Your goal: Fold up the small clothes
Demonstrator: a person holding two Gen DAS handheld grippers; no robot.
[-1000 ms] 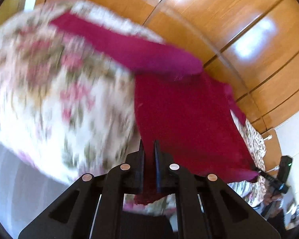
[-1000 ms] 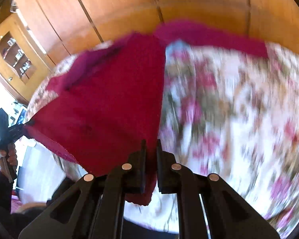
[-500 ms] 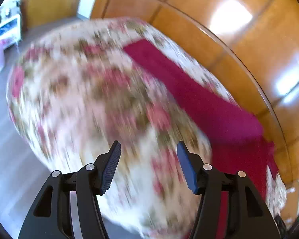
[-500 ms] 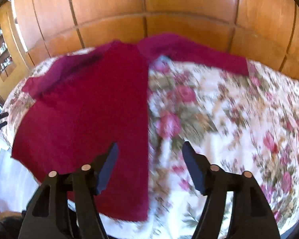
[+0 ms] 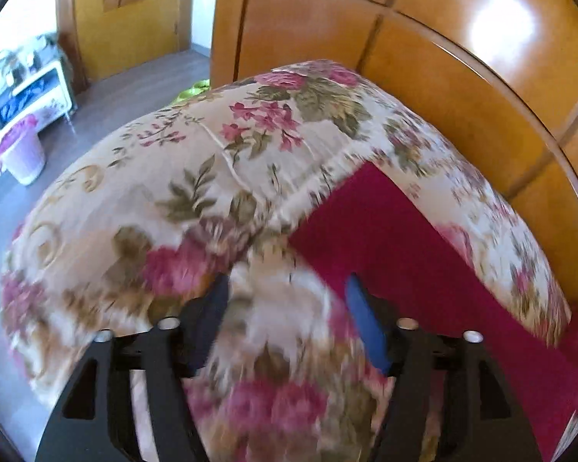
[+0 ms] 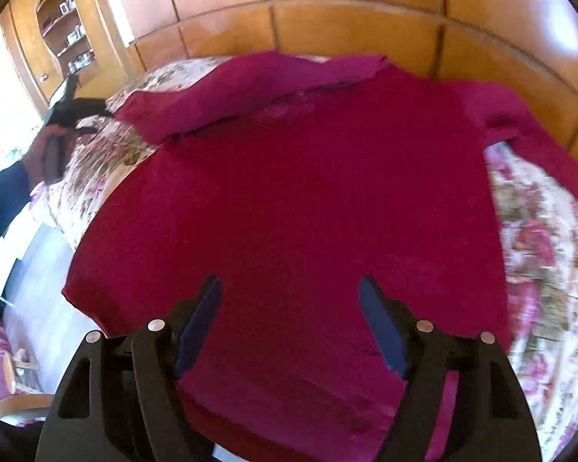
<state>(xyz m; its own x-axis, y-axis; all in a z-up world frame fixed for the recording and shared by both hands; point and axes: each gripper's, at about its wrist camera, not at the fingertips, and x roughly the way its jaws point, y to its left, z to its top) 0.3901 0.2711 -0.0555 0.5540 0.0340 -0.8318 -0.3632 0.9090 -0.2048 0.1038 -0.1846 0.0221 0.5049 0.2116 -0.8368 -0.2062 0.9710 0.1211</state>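
Left wrist view: left gripper (image 5: 287, 319) low centre of frame, fingers (image 5: 366, 327) spread wide, nothing between them but the floral bedspread (image 5: 219, 177) beneath. Lower part of frame blurred. A dark red sweater (image 5: 416, 269) lies on the bed at right of frame, one strip of it running from centre toward lower right, just beside the right finger. Wooden headboard (image 5: 462, 88) fills upper right. At left edge, on the floor, a white basket (image 5: 21, 154) with purple cloth in it; contents otherwise too small to tell.

Right wrist view: right gripper (image 6: 289, 323) low centre, fingers (image 6: 381, 331) spread apart, holding nothing, over the lower hem of the sweater (image 6: 308, 200). Sweater lies flat on the bedspread (image 6: 539, 254), long axis bottom to top of frame, neck toward the headboard (image 6: 346, 27). One sleeve is folded across the upper left; the other runs off along the right edge. Left gripper (image 6: 71, 109) appears at upper left, held in a hand (image 6: 44, 154), off the sweater; whether it is spread cannot be told from here.
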